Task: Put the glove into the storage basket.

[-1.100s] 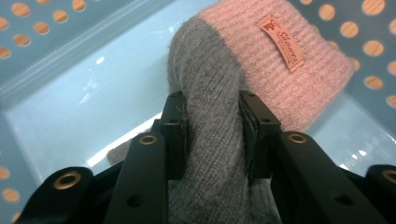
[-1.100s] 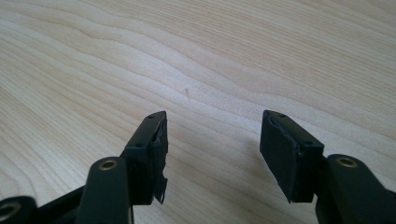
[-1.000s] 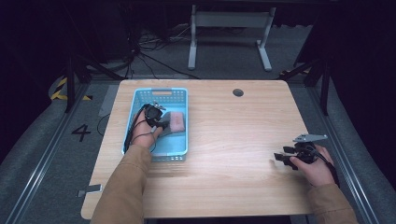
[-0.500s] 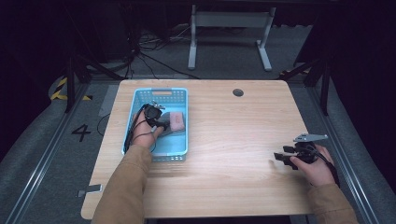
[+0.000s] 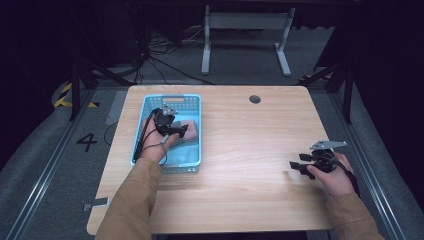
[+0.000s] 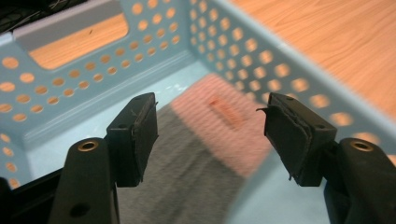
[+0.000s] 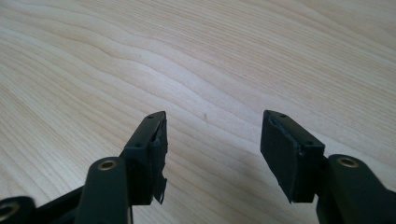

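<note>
here, at the left of the pale wooden table (image 5: 240, 150), the left gripper (image 5: 172, 127) hangs inside the light blue perforated plastic basket (image 5: 172, 100), its jaws just spread apart and released above the pink-and-grey folded cloth (image 6: 219, 121) lying on the basket floor against the side wall. at the right, the right gripper (image 5: 302, 167) hovers low over bare wood, jaws apart and gripping nothing.

Perforated plastic basket (image 6: 243, 51), seemingly knitted cloth (image 6: 219, 126), matt wooden table (image 7: 196, 56).
</note>
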Demonstrator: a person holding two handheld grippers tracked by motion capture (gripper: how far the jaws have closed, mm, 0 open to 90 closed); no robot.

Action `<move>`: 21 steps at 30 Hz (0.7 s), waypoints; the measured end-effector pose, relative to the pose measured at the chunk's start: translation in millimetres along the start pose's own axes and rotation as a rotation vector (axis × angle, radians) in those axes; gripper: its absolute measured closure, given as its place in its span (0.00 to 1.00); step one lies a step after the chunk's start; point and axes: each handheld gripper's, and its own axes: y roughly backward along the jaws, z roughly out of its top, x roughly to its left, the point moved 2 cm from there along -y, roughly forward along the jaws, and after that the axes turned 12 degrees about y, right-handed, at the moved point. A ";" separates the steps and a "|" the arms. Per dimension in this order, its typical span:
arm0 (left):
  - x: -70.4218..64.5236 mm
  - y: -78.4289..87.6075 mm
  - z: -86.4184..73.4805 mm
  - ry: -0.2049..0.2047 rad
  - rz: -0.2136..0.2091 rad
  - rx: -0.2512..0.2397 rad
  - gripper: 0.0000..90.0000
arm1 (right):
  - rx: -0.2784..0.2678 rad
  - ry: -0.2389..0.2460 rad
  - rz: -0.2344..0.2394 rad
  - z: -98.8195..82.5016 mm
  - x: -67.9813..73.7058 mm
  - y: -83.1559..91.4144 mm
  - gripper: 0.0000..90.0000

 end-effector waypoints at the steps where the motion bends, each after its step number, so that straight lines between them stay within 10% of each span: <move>1: -4.7 5.4 1.4 0.006 -0.015 -0.002 0.40 | -0.001 0.006 -0.001 1.2 0.4 -0.6 0.47; 21: -77.0 77.0 -18.2 -0.020 -0.250 -0.053 0.37 | -0.012 0.057 0.044 27.7 4.4 -18.0 0.45</move>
